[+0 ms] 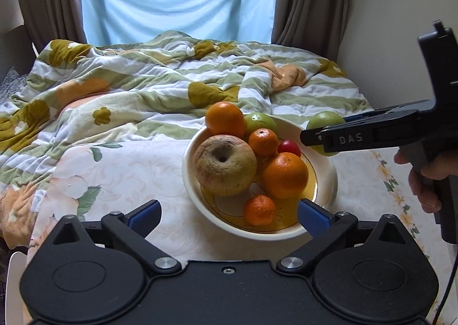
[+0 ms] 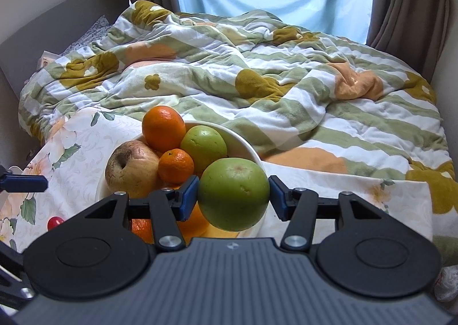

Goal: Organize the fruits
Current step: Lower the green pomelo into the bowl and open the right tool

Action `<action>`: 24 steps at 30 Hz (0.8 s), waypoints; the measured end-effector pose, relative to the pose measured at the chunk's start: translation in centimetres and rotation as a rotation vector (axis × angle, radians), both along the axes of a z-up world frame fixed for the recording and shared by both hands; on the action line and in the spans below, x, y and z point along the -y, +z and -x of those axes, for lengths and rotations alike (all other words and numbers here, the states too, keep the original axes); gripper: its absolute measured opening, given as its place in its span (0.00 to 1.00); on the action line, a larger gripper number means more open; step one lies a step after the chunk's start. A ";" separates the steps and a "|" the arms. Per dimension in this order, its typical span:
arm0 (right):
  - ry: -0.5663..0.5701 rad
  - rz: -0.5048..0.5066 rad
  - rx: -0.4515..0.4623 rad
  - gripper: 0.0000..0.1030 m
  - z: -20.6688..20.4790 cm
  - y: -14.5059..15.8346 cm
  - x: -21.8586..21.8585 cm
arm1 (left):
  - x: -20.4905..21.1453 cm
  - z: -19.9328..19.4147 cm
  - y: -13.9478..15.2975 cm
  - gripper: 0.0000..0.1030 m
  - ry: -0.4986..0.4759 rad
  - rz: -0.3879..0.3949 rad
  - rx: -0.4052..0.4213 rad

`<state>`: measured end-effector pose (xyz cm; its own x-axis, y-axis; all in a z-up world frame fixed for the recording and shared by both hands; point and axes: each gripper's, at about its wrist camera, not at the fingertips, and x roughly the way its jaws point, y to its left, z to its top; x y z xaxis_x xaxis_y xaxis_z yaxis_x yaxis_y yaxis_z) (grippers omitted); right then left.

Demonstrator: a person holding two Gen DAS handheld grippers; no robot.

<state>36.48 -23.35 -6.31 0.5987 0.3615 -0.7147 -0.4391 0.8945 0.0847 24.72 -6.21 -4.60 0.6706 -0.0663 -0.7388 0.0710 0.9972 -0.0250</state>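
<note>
Right gripper (image 2: 233, 196): jaws part-open, blue pads pressed on either flank of a round, smooth-skinned green fruit (image 2: 233, 193), carried just above the near right rim of the cream ceramic bowl with yellow inside (image 1: 329, 182). Left gripper (image 1: 229, 214): jaws spread wide, nothing between them, at the bowl's near rim.

Handling, judged: the green fruit looks firm and fairly heavy, its skin waxy and likely slippery; the grip across its widest girth seems right. Squeezing harder may bruise it.

The bowl stands on a floral cloth (image 1: 128, 170) beside a striped, flowered quilt (image 1: 143, 87). It holds a wrinkled tan apple (image 1: 224, 164), oranges, small mandarins, another green fruit and a small red fruit (image 1: 289, 147).

Left wrist view shows the bowl floor, the near mandarin (image 1: 259, 210) and a hand (image 1: 426, 176) on the right gripper's handle. Right wrist view alone shows pad contact; there the bowl floor is hidden.
</note>
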 end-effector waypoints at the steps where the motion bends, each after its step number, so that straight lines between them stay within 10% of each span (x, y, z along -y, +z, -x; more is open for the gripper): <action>1: -0.001 0.003 0.000 0.66 -0.3 -0.3 -0.2 | -0.1 0.0 0.0 1.00 0.002 -0.009 -0.001; 12: -0.014 0.002 -0.027 0.66 -1.6 -2.1 -0.9 | -0.9 0.3 -0.9 1.00 0.030 0.009 -0.057; 17: -0.025 0.004 0.006 1.00 -1.2 -1.5 -0.8 | -0.4 0.6 -0.9 1.00 0.031 0.009 -0.061; 24: -0.061 0.029 0.012 1.00 -0.2 -1.2 -0.1 | 0.6 1.2 -0.5 1.00 0.029 0.015 -0.056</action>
<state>36.67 -23.28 -7.51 0.6280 0.3032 -0.7167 -0.3842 0.9217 0.0532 23.55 -6.85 -5.07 0.6300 -0.0587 -0.7744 0.0401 0.9983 -0.0431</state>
